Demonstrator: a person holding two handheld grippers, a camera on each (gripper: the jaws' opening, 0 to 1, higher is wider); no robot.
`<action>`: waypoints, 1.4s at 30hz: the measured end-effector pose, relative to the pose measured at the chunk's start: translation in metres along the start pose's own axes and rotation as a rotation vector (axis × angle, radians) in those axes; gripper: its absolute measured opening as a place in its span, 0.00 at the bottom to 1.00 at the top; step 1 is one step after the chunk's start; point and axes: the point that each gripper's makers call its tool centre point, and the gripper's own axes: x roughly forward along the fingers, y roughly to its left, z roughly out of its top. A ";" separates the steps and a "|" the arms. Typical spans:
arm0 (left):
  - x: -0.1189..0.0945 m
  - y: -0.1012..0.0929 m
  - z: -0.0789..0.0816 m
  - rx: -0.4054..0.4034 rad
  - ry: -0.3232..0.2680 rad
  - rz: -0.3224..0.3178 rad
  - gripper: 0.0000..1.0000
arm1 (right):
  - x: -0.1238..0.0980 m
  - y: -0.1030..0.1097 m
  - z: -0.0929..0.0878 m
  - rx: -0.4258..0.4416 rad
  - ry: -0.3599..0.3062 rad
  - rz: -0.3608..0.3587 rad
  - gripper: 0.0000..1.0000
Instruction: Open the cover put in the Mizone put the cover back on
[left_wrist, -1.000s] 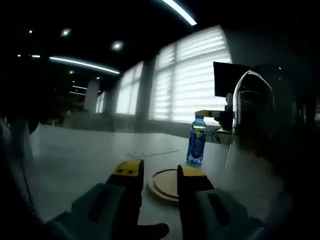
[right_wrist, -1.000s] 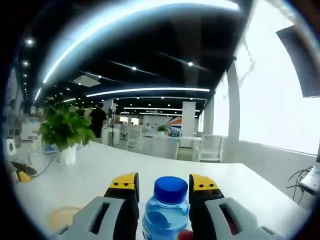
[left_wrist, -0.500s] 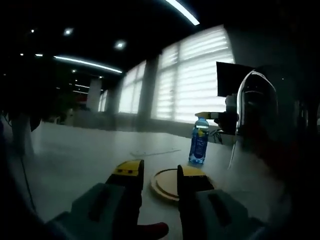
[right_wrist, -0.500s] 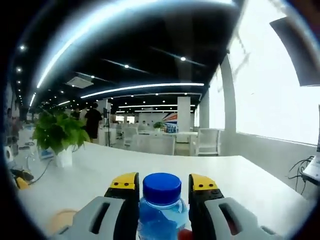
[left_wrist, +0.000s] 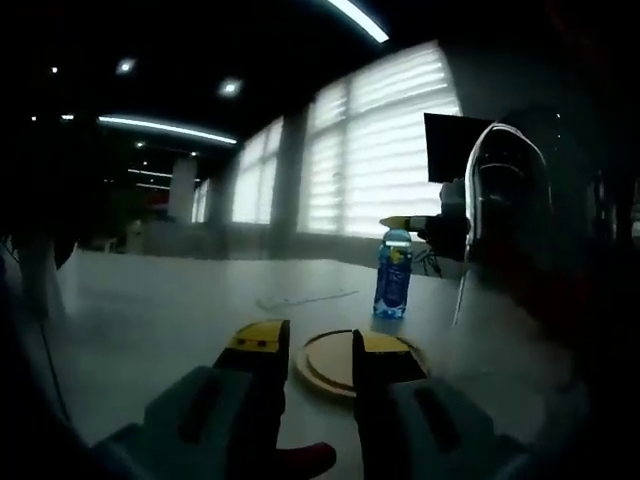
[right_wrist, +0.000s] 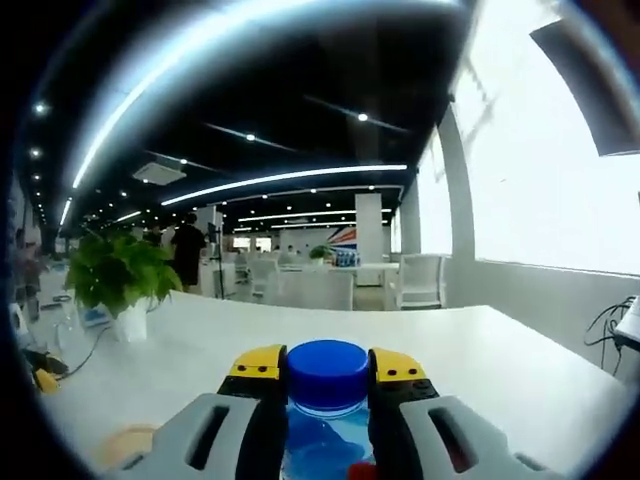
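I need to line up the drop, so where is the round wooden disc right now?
In the left gripper view, the wooden disc lies flat on the white table, just beyond the left gripper, with the Mizone bottle standing farther back.

The left tool (left_wrist: 308, 345) has two grey moulded jaws capped with yellow tips. The right tool (right_wrist: 328, 372) looks the same: grey jaw bodies, yellow tips with small dark marks.

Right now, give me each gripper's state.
Left gripper: open, holding nothing, over the wooden disc.
Right gripper: shut on the bottle, at its cap.
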 end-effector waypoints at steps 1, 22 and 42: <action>0.000 0.000 -0.002 0.005 0.006 0.000 0.19 | 0.001 -0.001 0.000 -0.001 -0.002 -0.003 0.25; -0.001 0.011 -0.010 0.000 0.043 0.034 0.18 | -0.004 0.003 -0.002 -0.028 -0.008 -0.017 0.25; -0.003 0.014 -0.009 0.017 0.049 0.042 0.18 | -0.005 0.002 -0.001 -0.033 -0.019 -0.032 0.24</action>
